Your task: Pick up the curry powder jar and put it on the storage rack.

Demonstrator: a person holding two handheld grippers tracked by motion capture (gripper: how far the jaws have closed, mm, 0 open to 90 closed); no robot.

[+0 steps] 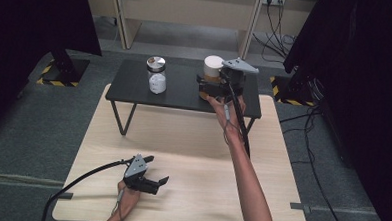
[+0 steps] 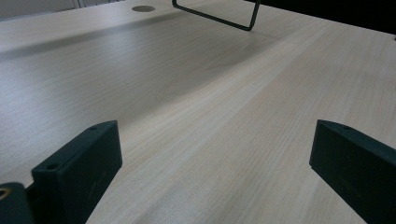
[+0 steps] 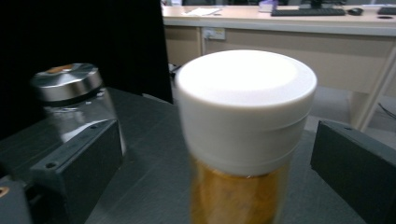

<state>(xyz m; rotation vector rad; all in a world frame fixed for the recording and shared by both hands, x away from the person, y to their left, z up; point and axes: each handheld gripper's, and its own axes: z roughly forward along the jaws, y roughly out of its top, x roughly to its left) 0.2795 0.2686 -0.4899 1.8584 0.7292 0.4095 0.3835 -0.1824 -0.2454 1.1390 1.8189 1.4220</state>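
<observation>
Right gripper jaws wide, clear of the white-lidded jar standing between them on the black shelf. Left gripper jaws wide, empty, low over the table. Risk: a jaw clipping the jar on withdrawal, toppling it toward the glass jar.

White-lidded jar right of metal-lidded jar, both on raised shelf.

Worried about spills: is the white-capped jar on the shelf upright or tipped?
Upright. The jar stands on the dark shelf, white cap on top, between the right gripper's open jaws.
</observation>
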